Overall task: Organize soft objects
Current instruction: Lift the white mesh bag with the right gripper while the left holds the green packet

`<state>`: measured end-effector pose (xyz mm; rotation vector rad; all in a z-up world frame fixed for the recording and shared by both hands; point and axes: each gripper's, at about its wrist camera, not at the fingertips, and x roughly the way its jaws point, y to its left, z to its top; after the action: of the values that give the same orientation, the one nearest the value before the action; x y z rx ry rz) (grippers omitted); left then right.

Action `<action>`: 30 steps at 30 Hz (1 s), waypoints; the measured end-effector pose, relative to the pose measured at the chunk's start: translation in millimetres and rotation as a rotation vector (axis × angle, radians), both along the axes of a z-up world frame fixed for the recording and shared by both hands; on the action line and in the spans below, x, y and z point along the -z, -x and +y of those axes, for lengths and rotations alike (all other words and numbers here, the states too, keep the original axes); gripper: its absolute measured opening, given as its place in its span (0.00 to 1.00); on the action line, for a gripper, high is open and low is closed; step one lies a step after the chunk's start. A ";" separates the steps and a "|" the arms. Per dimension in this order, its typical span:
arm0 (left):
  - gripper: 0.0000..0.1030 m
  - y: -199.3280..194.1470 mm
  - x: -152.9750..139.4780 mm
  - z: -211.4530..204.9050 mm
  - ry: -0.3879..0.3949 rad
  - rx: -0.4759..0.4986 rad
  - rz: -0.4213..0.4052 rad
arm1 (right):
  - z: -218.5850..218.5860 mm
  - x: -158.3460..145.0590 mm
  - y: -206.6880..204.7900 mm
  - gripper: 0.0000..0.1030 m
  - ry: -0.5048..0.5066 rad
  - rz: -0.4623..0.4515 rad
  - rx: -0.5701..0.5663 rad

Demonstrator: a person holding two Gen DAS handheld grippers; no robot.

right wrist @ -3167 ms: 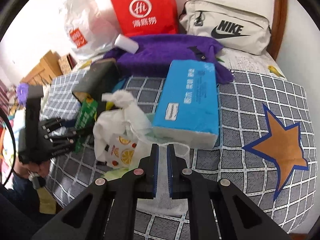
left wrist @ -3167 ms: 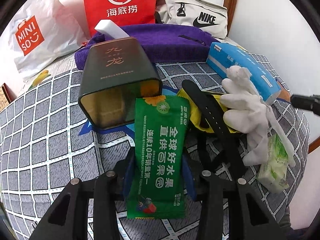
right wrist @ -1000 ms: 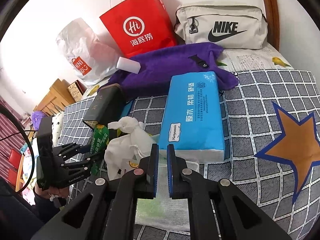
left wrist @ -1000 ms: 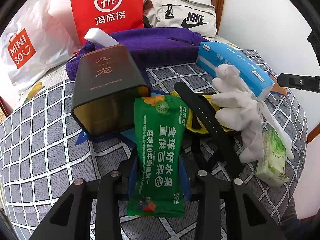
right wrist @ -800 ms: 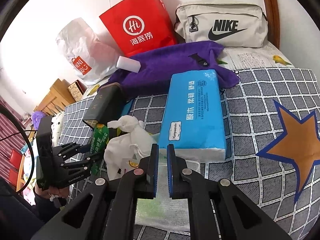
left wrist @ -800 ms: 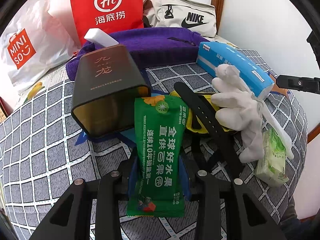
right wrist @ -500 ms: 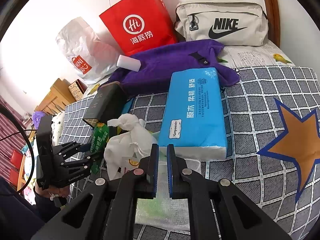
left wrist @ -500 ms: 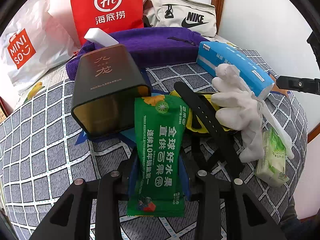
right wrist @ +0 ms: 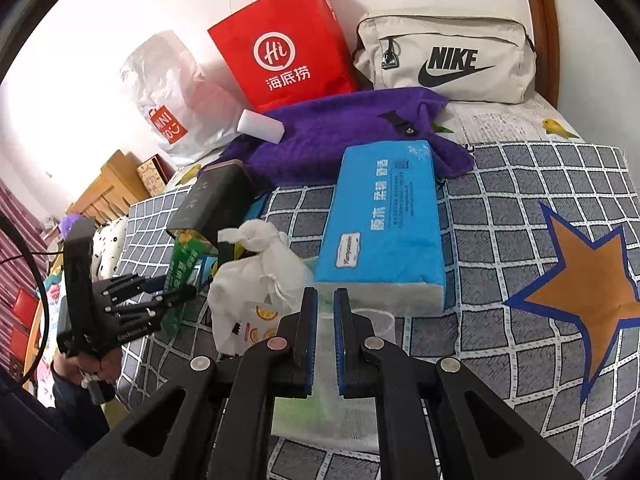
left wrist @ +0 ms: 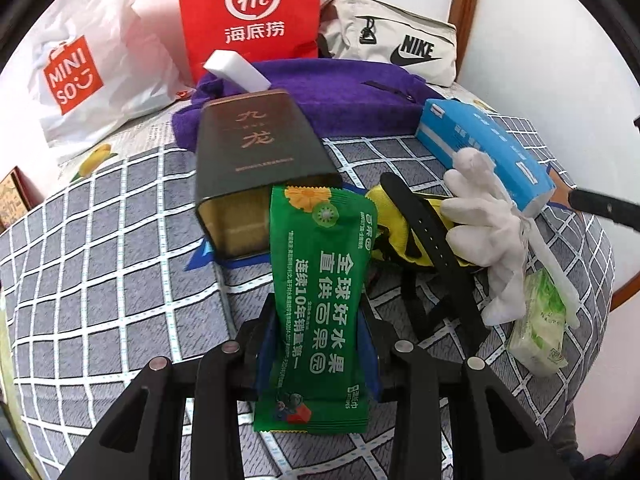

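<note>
My left gripper [left wrist: 318, 314] is shut on a green snack-style packet [left wrist: 324, 280] and holds it by its lower half just above the bed. The packet's top reaches the open mouth of a black tin box [left wrist: 256, 156]. Seen from the right wrist, the left gripper [right wrist: 176, 294] and the packet [right wrist: 182, 266] are at the left, in a person's hand. My right gripper [right wrist: 325, 304] is shut, with nothing seen between its pads. It hovers over a white mesh pouch [right wrist: 360, 420], just in front of a blue tissue pack [right wrist: 384, 220] and beside a white drawstring bag [right wrist: 256, 280].
A purple towel [left wrist: 344, 92] with a white block [left wrist: 236, 70] on it lies behind the tin. A red paper bag [right wrist: 284, 48], a Miniso bag [left wrist: 80, 76] and a Nike bag [right wrist: 448, 60] line the wall. A black strap on yellow cloth [left wrist: 424, 220] and a small green tissue pack [left wrist: 540, 332] lie nearby.
Since three seconds ago the right gripper has drawn back and up from the drawstring bag. Over the last second both grippers have stayed almost still, the green packet staying in the left one.
</note>
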<state>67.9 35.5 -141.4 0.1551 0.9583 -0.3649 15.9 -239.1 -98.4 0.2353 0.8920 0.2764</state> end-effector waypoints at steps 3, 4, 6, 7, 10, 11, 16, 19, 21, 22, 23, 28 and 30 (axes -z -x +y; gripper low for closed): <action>0.33 2.4 -2.4 -0.6 -0.006 -0.013 0.005 | -2.2 4.6 5.0 0.09 0.025 0.014 -0.015; 0.33 3.5 -2.7 -1.3 -0.007 -0.014 0.009 | -3.2 6.0 6.8 0.11 0.027 0.022 -0.021; 0.35 4.9 -3.2 -3.3 -0.005 -0.020 0.015 | -6.7 9.8 11.8 0.14 0.012 0.041 -0.022; 0.35 5.8 -3.3 -4.6 -0.001 -0.020 0.022 | -8.7 12.0 13.7 0.25 -0.002 0.052 -0.021; 0.36 7.7 -4.6 -8.5 0.001 -0.027 0.028 | -11.8 18.3 17.7 0.54 0.006 0.082 0.024; 0.38 8.2 -5.6 -10.3 -0.001 -0.031 0.027 | -12.1 19.7 19.6 0.55 0.012 0.077 0.032; 0.48 8.1 -8.7 -17.0 -0.041 -0.046 0.014 | -10.3 31.8 17.1 0.67 0.038 0.098 0.046; 0.48 7.4 -9.6 -18.7 -0.056 -0.056 0.014 | -7.0 40.7 14.2 0.68 0.017 0.124 0.042; 0.49 6.2 -9.2 -19.6 -0.059 -0.062 0.017 | -3.0 45.3 12.8 0.69 -0.027 0.140 0.025; 0.50 5.7 -8.4 -20.2 -0.059 -0.063 0.020 | -1.2 47.6 11.7 0.72 -0.032 0.142 0.027; 0.50 5.3 -7.2 -20.6 -0.062 -0.064 0.024 | 0.3 52.2 9.7 0.73 -0.026 0.152 0.035; 0.50 6.5 -6.7 -16.6 -0.072 -0.085 0.026 | 3.3 64.1 5.0 0.76 -0.043 0.188 0.078; 0.50 6.1 -5.6 -13.2 -0.067 -0.100 0.037 | 11.7 65.8 3.0 0.77 -0.027 0.196 0.055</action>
<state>61.8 22.2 -135.8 0.1614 1.0117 -0.2445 12.9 -227.4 -164.2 0.3151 1.0739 0.2164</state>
